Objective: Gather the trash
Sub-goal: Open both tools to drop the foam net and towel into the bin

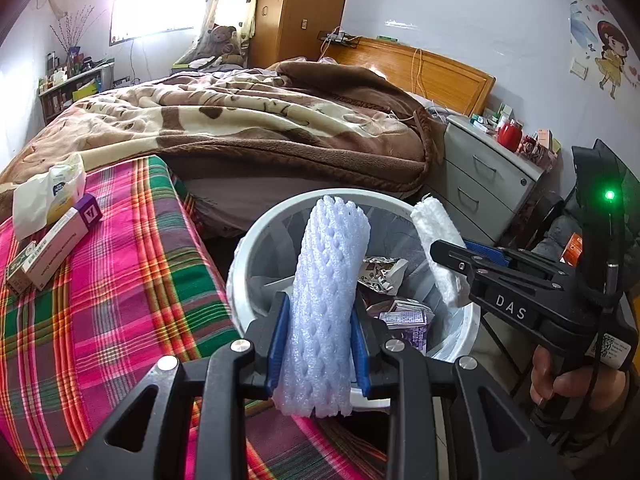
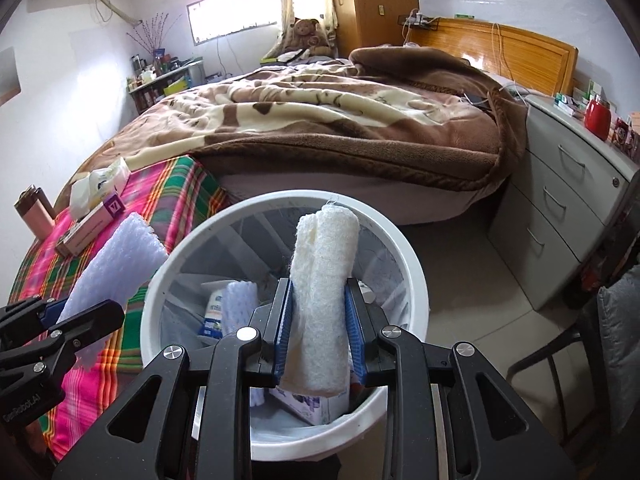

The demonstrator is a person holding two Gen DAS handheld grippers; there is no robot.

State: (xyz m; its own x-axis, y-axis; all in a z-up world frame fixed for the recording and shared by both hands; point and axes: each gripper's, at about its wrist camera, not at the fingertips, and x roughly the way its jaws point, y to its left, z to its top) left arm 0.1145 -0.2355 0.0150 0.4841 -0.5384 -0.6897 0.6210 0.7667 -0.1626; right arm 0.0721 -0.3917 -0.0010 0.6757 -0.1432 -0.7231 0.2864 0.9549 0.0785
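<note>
A foam fruit net (image 1: 326,300) is pinched by the left gripper (image 1: 320,344) and a white fibrous roll (image 2: 322,300) by the right gripper (image 2: 320,344), both held above the white wastebasket (image 2: 412,280), presumably for dropping.

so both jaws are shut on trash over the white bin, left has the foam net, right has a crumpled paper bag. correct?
One thing is off: the right gripper holds a rolled white fibrous pad, not a paper bag, as the right wrist view shows. The rest stands: the left gripper is shut on the foam net, and both are over the white bin.
</note>
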